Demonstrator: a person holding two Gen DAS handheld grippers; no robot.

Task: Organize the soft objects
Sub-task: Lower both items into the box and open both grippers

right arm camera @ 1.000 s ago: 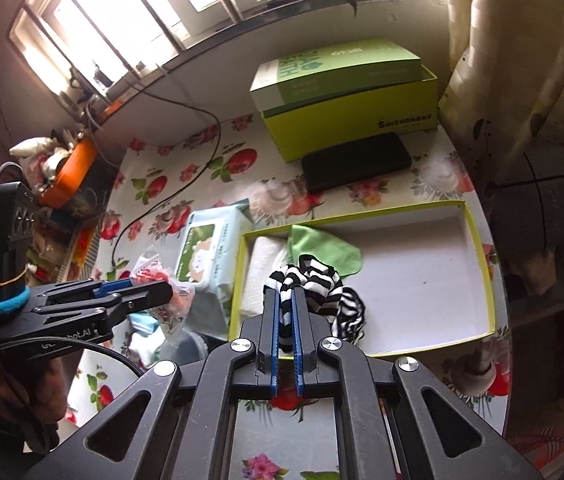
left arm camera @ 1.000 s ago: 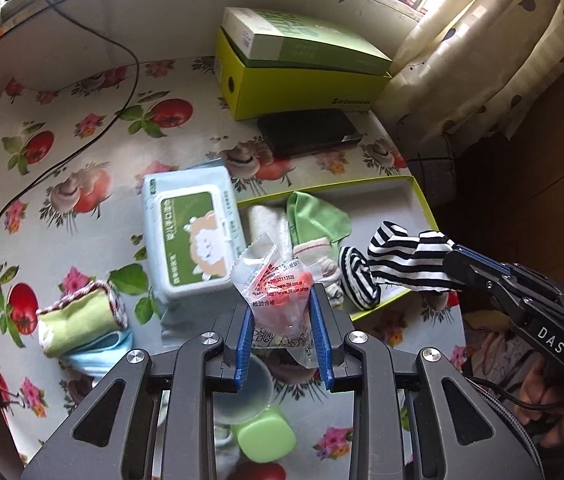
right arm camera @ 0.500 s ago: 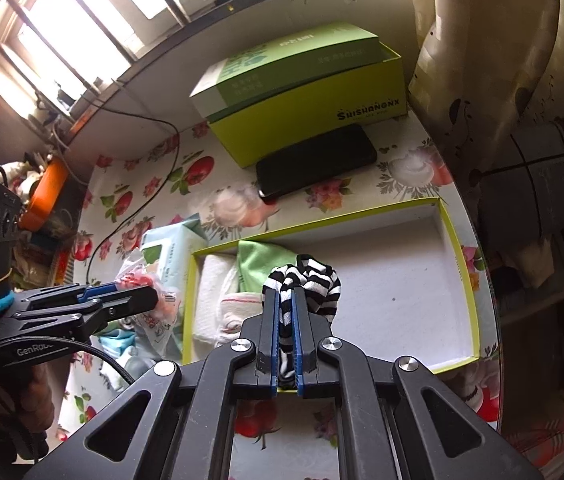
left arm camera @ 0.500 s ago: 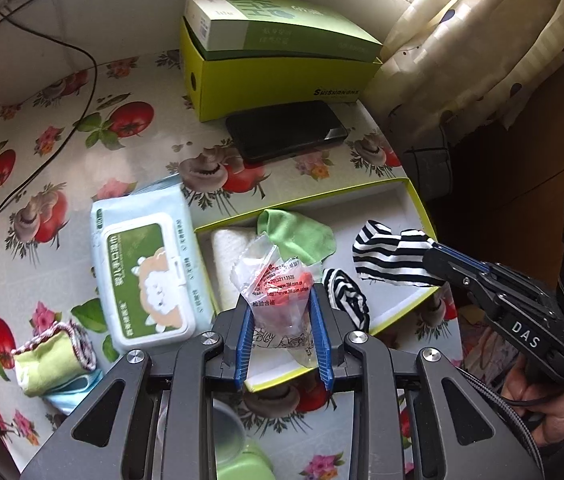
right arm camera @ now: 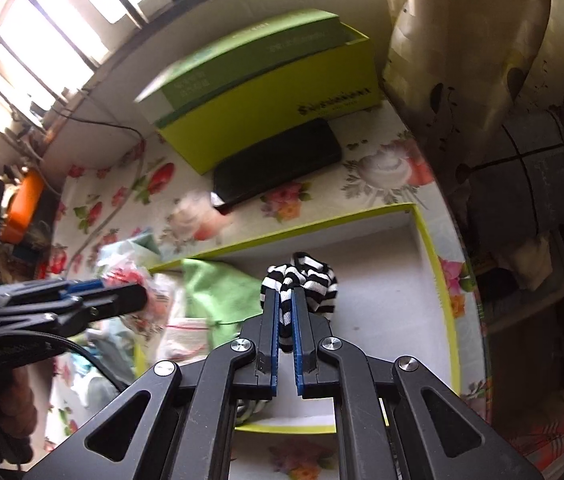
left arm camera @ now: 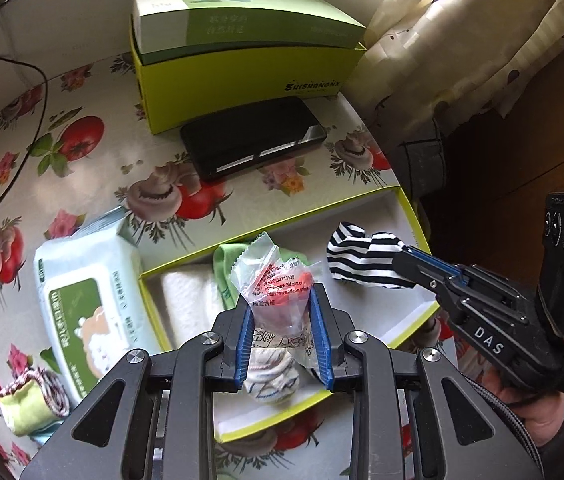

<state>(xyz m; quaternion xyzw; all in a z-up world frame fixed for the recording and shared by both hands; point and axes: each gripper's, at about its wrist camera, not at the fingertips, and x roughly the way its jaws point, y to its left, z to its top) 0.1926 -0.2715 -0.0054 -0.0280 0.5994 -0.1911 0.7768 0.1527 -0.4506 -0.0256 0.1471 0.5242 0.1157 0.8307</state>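
My left gripper [left arm camera: 282, 300] is shut on a clear plastic packet with red pieces inside [left arm camera: 278, 280], held over the left part of the shallow yellow-rimmed tray [left arm camera: 409, 216]. My right gripper [right arm camera: 285, 294] is shut on a black-and-white striped sock [right arm camera: 313, 280], hanging above the tray's bare white floor [right arm camera: 381, 280]; it also shows as the right gripper [left arm camera: 399, 258] holding the striped sock [left arm camera: 355, 254]. Inside the tray lie a green cloth [left arm camera: 224, 258], a white folded towel [left arm camera: 186, 296] and a small patterned sock [left arm camera: 270, 376].
A wet-wipes pack [left arm camera: 86, 304] lies left of the tray, with a rolled green cloth [left arm camera: 30, 404] nearer me. Behind stand a yellow box [left arm camera: 242, 68] with a green box [left arm camera: 242, 16] on it, and a black phone [left arm camera: 254, 140]. A curtain [left arm camera: 441, 60] hangs right. A cable [left arm camera: 22, 120] crosses the tablecloth.
Both grippers moved forward and down over the tray, each keeping its hold. The striped sock now hangs lower over the tray's floor; the wipes pack slid toward the left of view.
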